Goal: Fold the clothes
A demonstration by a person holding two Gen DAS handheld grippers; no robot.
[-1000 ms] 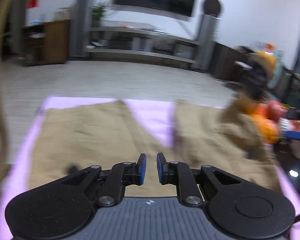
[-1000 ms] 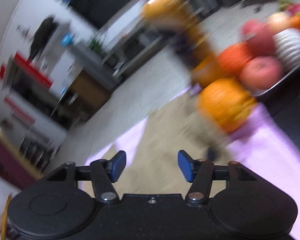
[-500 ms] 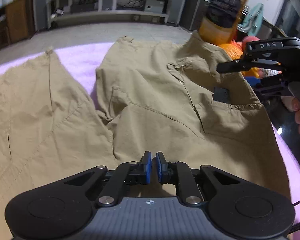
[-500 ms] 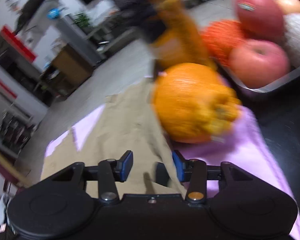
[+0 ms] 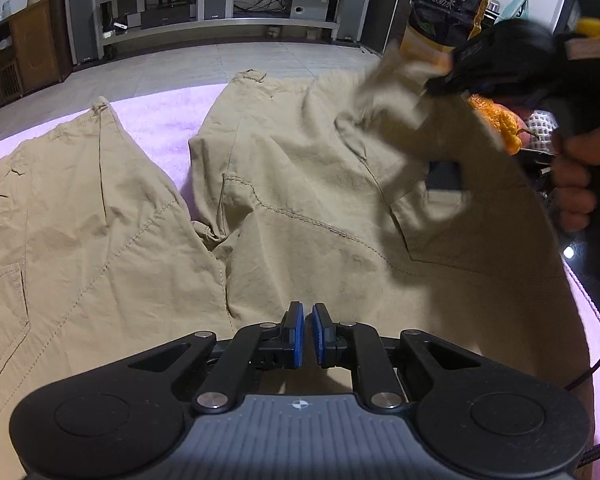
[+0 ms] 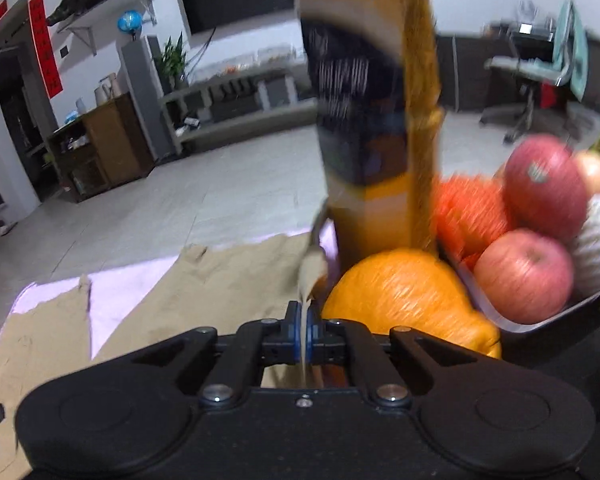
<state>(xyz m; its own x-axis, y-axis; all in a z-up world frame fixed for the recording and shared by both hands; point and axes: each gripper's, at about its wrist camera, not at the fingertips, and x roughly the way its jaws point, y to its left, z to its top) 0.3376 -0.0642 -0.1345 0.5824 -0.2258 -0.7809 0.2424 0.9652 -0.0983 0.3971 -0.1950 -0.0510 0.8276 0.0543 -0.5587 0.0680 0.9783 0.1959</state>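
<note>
Jaws of your right gripper (image 6: pixel 304 332) pinch the shorts' (image 5: pixel 300 208) raised corner for folding; your left gripper (image 5: pixel 305 334) is nearly closed on nothing, poised over shorts spread ahead on the desk (image 5: pixel 156 120).

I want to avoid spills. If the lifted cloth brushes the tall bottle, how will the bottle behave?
The bottle is tall and narrow, so it probably tips easily. The khaki trousers look thin and floppy, so they likely push only softly. The orange fruit beside it may block a fall that way.
</note>
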